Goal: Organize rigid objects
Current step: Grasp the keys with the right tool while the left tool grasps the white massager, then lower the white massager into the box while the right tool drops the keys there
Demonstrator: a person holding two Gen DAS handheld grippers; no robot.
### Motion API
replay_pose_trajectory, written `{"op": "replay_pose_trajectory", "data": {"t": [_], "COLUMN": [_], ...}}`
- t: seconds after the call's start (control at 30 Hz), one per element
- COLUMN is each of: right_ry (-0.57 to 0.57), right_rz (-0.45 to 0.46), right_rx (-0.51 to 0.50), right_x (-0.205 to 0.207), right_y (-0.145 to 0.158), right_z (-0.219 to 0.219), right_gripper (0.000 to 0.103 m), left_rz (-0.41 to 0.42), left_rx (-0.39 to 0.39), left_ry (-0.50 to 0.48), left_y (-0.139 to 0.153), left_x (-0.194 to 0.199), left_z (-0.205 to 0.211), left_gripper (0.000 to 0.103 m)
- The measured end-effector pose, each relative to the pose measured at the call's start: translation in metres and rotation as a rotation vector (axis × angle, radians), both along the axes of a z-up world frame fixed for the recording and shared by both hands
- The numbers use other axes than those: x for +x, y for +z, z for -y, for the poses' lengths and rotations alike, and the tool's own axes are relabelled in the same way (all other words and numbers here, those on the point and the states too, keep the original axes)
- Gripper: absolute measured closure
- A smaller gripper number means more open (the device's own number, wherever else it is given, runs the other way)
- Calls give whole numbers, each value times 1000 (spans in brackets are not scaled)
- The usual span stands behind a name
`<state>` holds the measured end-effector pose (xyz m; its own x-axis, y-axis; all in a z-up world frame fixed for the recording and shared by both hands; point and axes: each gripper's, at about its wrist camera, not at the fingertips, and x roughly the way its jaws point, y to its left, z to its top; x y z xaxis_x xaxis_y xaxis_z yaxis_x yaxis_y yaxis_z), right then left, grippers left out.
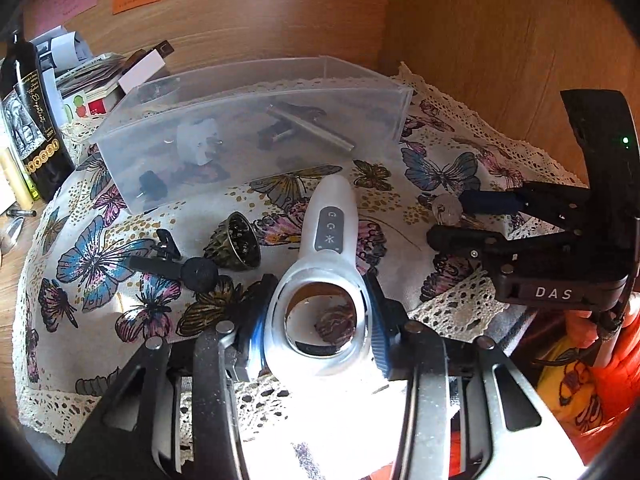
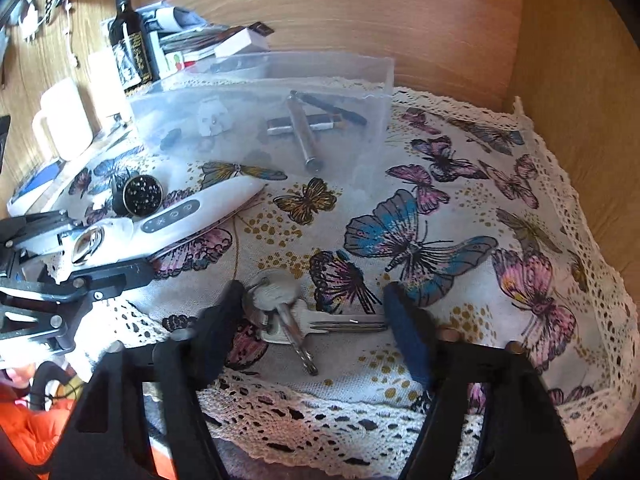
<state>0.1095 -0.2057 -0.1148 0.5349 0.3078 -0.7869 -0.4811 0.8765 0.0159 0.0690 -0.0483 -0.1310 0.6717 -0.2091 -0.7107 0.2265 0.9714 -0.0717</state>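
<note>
My left gripper [image 1: 318,322] is shut on the ring end of a white handheld magnifier [image 1: 326,248], whose handle points toward a clear plastic bin [image 1: 256,120]; the magnifier also shows in the right wrist view [image 2: 168,220]. My right gripper [image 2: 314,312] is open, its fingers on either side of a bunch of keys [image 2: 280,308] lying on the butterfly cloth [image 2: 440,220]. The bin [image 2: 280,120] holds a metal tube [image 2: 302,132], a white plug and small dark items. A round metal grinder [image 1: 238,246] and a black clip-on microphone [image 1: 188,270] lie left of the magnifier.
A dark bottle [image 1: 28,120], stacked papers and boxes [image 1: 100,76] stand behind the bin on the left. A white mug [image 2: 64,120] sits at the left. Wooden walls [image 1: 500,40] close in the back and right. Orange fabric [image 1: 592,380] lies at the near edge.
</note>
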Motion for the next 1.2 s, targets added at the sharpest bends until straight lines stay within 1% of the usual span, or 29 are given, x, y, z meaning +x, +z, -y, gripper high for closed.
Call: {"op": "replay_pose_trajectory", "data": {"t": [0.17, 0.27, 0.33, 0.47, 0.53, 0.57, 0.7, 0.97, 1.2], "right_ry": [-15, -22, -28, -38, -43, -49, -68, -88, -91], "right_rz": [19, 9, 0, -11, -3, 1, -4, 50, 127], "right_rx": [-32, -35, -29, -25, -28, -25, -14, 30, 68], "right_x": [-3, -3, -3, -4, -6, -7, -7, -3, 4], "right_y": [1, 1, 1, -1, -2, -1, 2, 27, 55], "right_z": [-2, 0, 2, 5, 4, 5, 5, 6, 3], "right_gripper": [45, 44, 41, 37, 38, 44, 44, 45, 45], "left_rz": [39, 66, 87, 121, 135, 141, 176, 246, 290], "left_rx": [3, 0, 4, -4, -17, -24, -34, -43, -69], "left_ry": [21, 34, 39, 53, 60, 64, 80, 87, 111], "left_y": [14, 23, 29, 41, 47, 49, 62, 87, 109], "left_x": [-3, -5, -6, -5, -4, -3, 2, 10, 16], "left_z": [-5, -9, -10, -14, -18, -19, -25, -31, -47], "left_gripper": [61, 61, 61, 61, 62, 62, 62, 62, 62]}}
